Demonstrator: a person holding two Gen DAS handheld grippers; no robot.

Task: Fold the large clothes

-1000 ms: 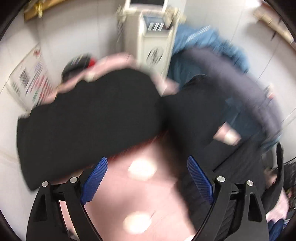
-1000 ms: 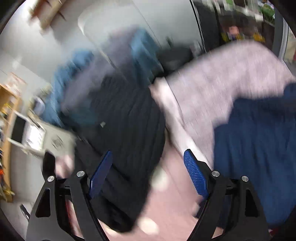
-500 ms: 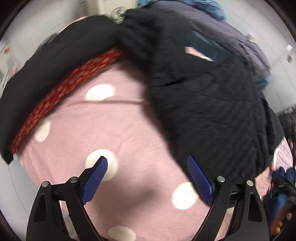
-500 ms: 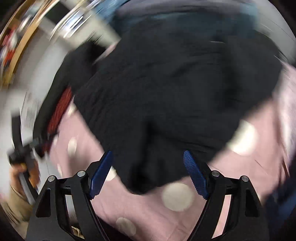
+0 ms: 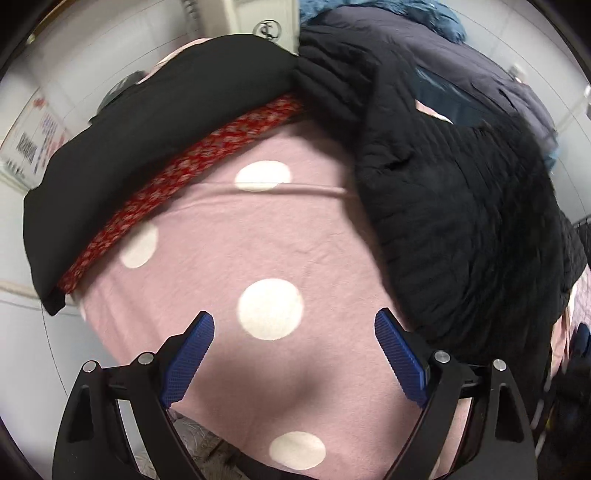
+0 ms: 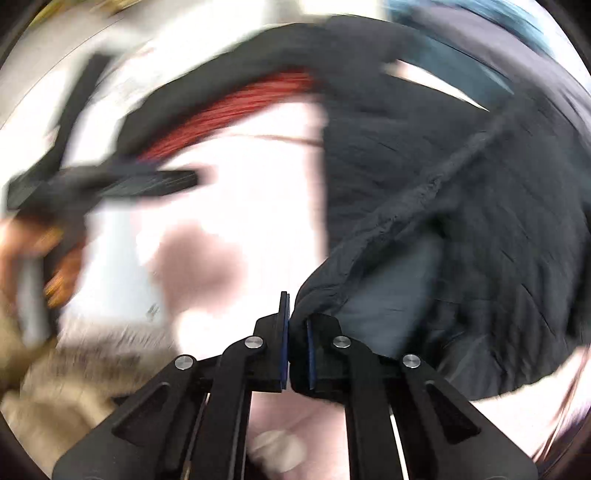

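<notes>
A black quilted jacket (image 5: pixel 461 221) lies crumpled on the right of a pink sheet with white dots (image 5: pixel 229 236). My right gripper (image 6: pixel 293 306) is shut on the jacket's (image 6: pixel 461 184) near edge, with black cloth pinched between the pads. That view is blurred by motion. Over the bare pink sheet my left gripper (image 5: pixel 294 321) stands wide open, nothing between its fingers and a white dot just ahead. The left gripper (image 6: pixel 96 184) also shows as a dark blur at the left of the right wrist view, held by a hand (image 6: pixel 22 240).
A folded black garment (image 5: pixel 147 133) with a red patterned layer (image 5: pixel 184 173) under it lies along the sheet's far left. Dark purple (image 5: pixel 461 74) and blue fuzzy (image 5: pixel 432 18) clothes pile up behind the jacket. A white machine (image 5: pixel 258 22) stands at the back. A beige sleeve (image 6: pixel 55 387) is at lower left.
My right gripper swung across to the jacket's edge and went from wide open to shut on it. The left gripper came down closer to the pink sheet, still open.
</notes>
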